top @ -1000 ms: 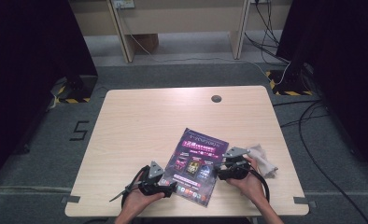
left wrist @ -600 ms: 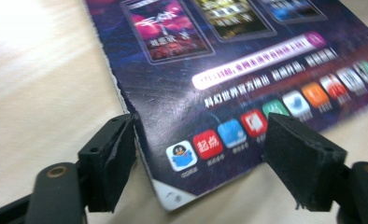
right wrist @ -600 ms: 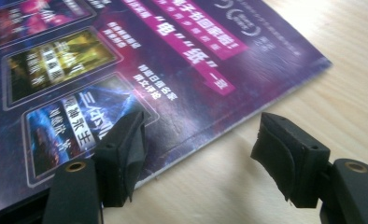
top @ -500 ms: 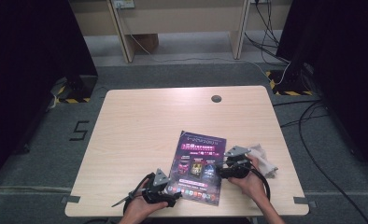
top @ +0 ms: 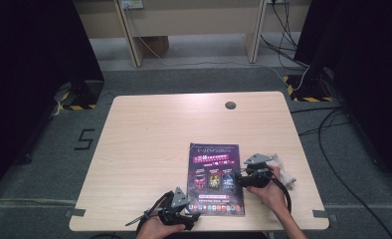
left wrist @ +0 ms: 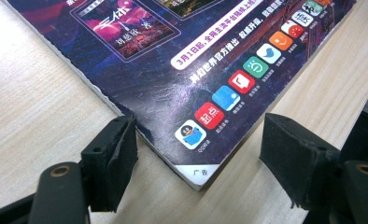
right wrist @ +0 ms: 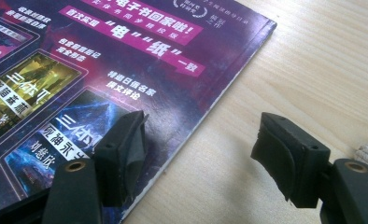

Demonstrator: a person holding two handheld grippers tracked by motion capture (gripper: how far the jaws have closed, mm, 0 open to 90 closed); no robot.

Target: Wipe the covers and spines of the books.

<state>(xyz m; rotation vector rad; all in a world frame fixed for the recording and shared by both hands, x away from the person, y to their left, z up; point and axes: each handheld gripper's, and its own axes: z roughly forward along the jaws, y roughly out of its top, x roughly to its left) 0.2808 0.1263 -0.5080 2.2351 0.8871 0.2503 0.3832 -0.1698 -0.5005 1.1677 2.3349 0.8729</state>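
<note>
Looks like a thin, glossy purple-and-black magazine (top: 216, 179) lying flat near the front edge of the light wooden table (top: 149, 144), a bit right of centre. Probably light and floppy, with a slick cover, so likely to sag or slide if pinched at one spot only. Best bet: the near corner, where the stacked page edges show a little thickness, or the right-hand edge. Left gripper (left wrist: 198, 154) sits low with that near corner between its jaws, which have just been closing in a bit but aren't pressing on anything. Right gripper (right wrist: 198, 140) is spread wide over the right-hand edge, one pad over the cover, one over bare wood, holding nothing. Crumpled white cloth (top: 283, 167) just right of the right gripper, off the magazine. Small dark round hole (top: 230, 105) far back, no bother.
</note>
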